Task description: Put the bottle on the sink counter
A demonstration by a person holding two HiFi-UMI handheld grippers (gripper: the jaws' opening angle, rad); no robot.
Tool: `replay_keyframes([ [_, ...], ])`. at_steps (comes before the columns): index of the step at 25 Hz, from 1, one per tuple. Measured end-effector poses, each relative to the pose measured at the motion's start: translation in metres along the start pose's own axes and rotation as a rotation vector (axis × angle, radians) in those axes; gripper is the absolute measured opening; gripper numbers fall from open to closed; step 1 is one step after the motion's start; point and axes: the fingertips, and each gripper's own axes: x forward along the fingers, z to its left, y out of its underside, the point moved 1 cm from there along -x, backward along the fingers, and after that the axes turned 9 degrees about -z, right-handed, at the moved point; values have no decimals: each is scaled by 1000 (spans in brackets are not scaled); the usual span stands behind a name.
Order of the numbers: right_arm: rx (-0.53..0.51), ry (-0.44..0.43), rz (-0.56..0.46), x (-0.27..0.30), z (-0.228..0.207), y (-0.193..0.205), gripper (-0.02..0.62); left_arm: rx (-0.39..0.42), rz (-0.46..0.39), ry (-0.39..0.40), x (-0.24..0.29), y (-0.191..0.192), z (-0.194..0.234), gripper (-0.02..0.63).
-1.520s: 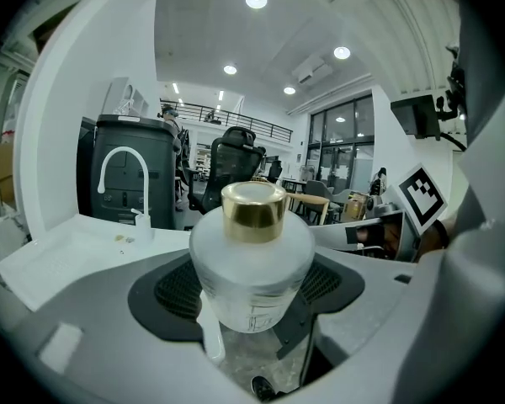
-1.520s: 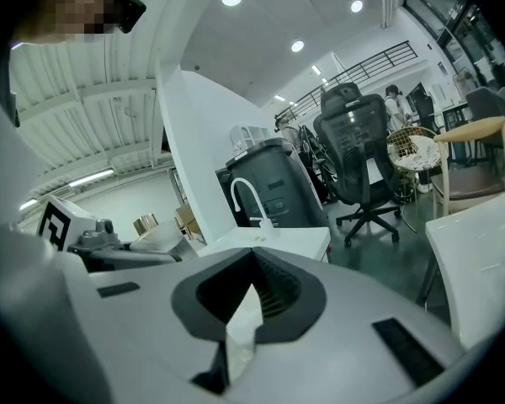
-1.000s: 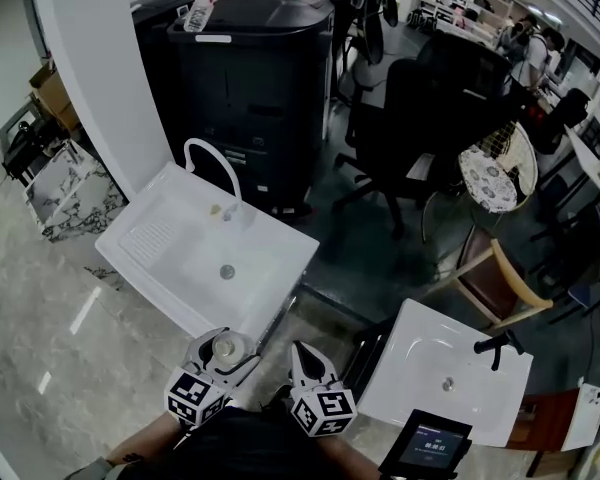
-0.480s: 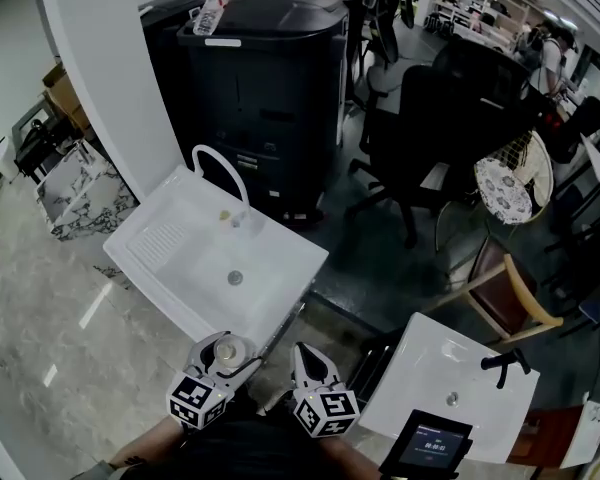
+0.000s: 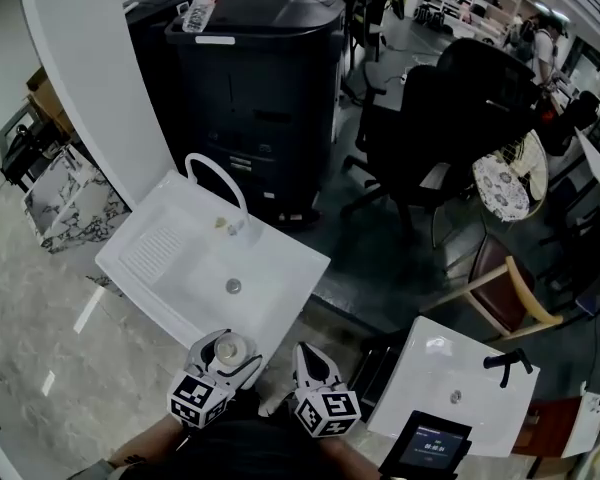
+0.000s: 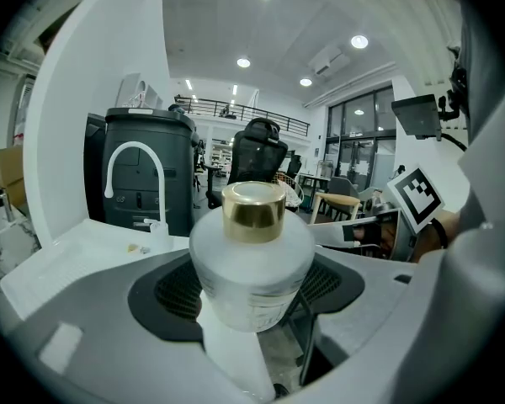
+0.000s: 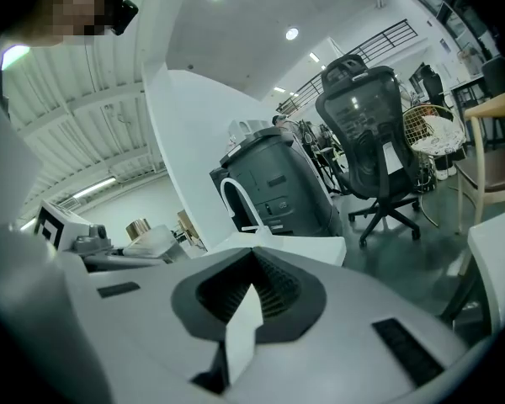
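Bottle (image 6: 252,259) is sitting clamped upright in left gripper (image 5: 223,356) fingers, bottom centre, awaiting sink (image 5: 155,250) worktop; right gripper (image 7: 246,308) fingers together, idling.

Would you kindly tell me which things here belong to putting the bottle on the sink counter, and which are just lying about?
For the job:
- bottle, held in the left gripper
- sink counter at the left

Lying about:
- black bins
- spray bottle on top of them
- office chair
- second sink
- wooden chair
- right gripper, shut and empty
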Motion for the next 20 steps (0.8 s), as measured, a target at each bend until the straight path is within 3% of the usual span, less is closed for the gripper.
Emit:
replay_keyframes([
  [20, -23, 197, -48, 67, 0, -8, -5, 60, -24, 145, 41, -22, 84, 336],
])
